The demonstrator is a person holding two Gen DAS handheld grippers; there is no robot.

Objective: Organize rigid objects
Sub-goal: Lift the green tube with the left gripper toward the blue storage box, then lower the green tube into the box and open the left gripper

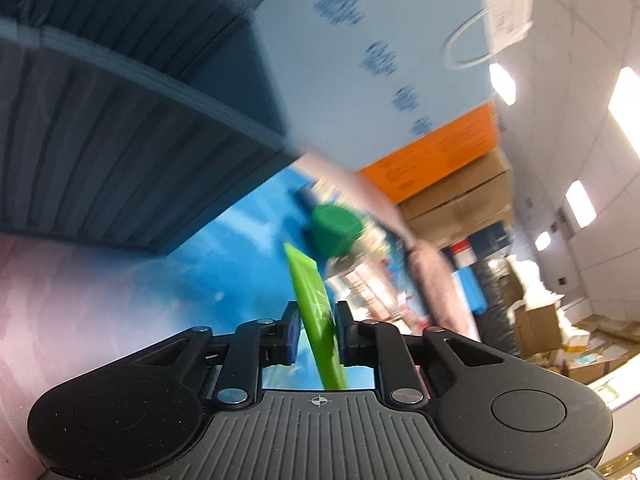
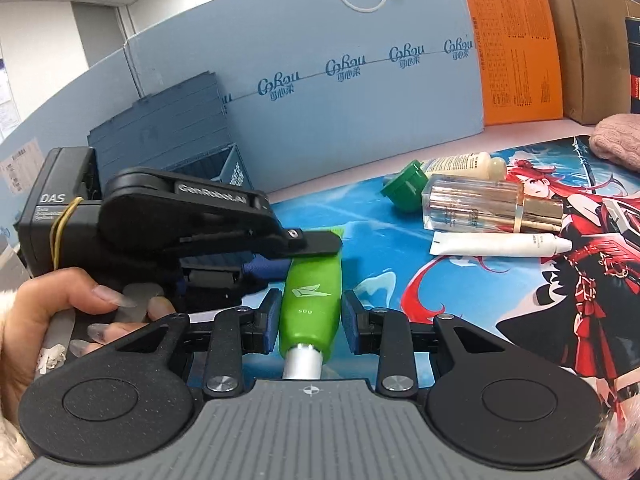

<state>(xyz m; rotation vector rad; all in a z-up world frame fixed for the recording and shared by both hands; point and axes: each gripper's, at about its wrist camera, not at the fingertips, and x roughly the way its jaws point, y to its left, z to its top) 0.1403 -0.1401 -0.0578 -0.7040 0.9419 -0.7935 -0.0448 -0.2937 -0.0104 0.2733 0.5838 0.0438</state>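
Observation:
A green tube with a silver cap lies between the fingers of my right gripper, whose pads stand a little apart from its sides. My left gripper is shut on the flat end of the same green tube; it shows from the side in the right wrist view, clamping the tube's far end. A dark blue slatted bin stands behind it, and fills the upper left of the left wrist view.
On the blue printed mat lie a green-capped bottle, a clear glass bottle with gold cap and a white tube. A pink knitted item sits at the right. Light blue and orange boxes line the back.

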